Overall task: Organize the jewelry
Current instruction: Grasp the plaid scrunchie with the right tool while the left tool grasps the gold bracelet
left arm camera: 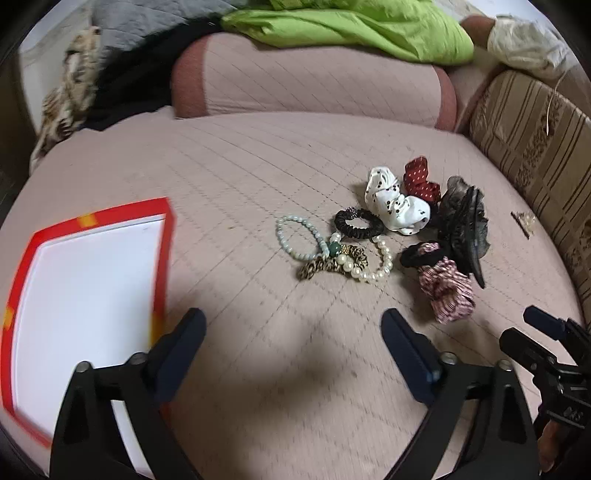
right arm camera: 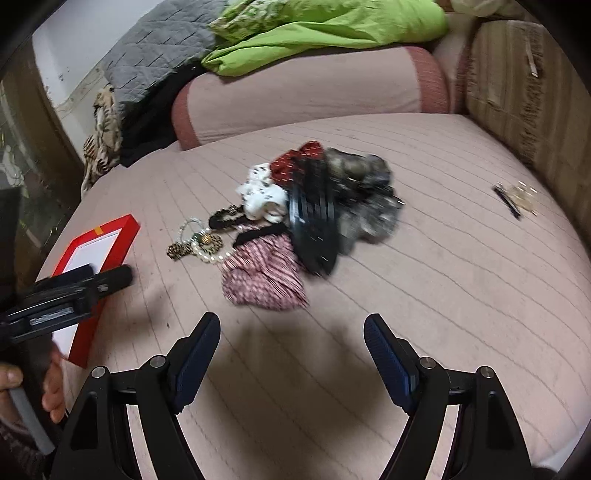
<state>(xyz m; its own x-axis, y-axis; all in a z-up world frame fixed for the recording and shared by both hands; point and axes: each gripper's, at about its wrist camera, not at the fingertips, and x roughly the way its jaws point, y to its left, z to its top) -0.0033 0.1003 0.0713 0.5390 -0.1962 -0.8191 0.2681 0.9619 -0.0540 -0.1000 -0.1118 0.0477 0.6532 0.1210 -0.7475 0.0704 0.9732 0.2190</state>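
Observation:
A pile of jewelry and hair ties lies on the pink quilted bed: a pale green bead bracelet [left arm camera: 295, 236], a pearl bracelet [left arm camera: 373, 264], a black scrunchie [left arm camera: 358, 222], a leopard scrunchie [left arm camera: 325, 263], a white scrunchie [left arm camera: 397, 203], a red dotted scrunchie [left arm camera: 419, 181], a pink striped scrunchie [left arm camera: 448, 290] and a black hair claw [left arm camera: 463, 229]. A red-rimmed white box [left arm camera: 85, 291] lies at the left. My left gripper [left arm camera: 293, 328] is open and empty, short of the pile. My right gripper [right arm camera: 291, 332] is open and empty, just short of the pink striped scrunchie [right arm camera: 264, 275].
A small hair clip [right arm camera: 511, 197] lies apart at the right, near the striped couch side [left arm camera: 535, 155]. A pink bolster [left arm camera: 314, 81] with green cloth [left arm camera: 351, 26] on it is at the back. Grey quilt and dark clothes are piled at the back left.

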